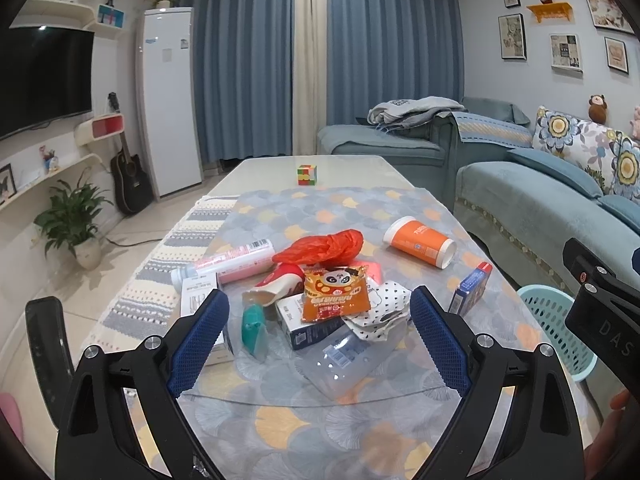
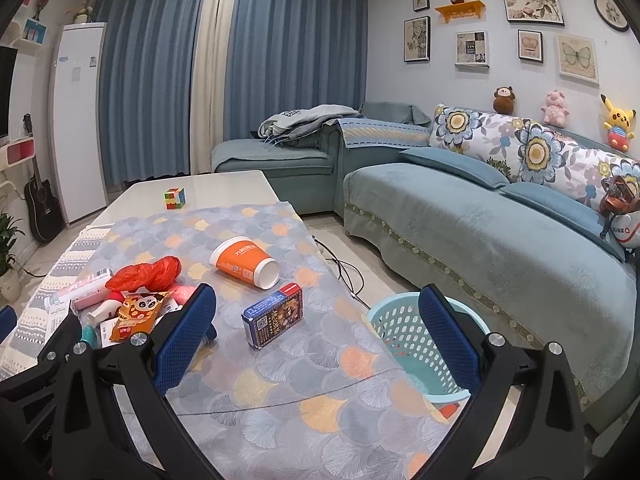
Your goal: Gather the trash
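A heap of trash lies on the patterned tablecloth (image 1: 304,432): an orange panda snack packet (image 1: 335,293), a red plastic bag (image 1: 324,249), a pink tube (image 1: 228,265), a clear plastic bottle (image 1: 344,364) and small boxes. My left gripper (image 1: 318,334) is open and empty just before the heap. An orange paper cup (image 2: 245,263) lies on its side and a blue box (image 2: 273,315) stands near it. My right gripper (image 2: 316,332) is open and empty, above the table's right edge. A light blue basket (image 2: 404,340) stands on the floor beside the table.
A Rubik's cube (image 2: 175,199) sits on the bare far end of the table. A blue sofa (image 2: 480,240) with flowered cushions runs along the right. Cables lie on the floor (image 2: 344,276) between table and sofa. A guitar, plant and white cabinet stand at left.
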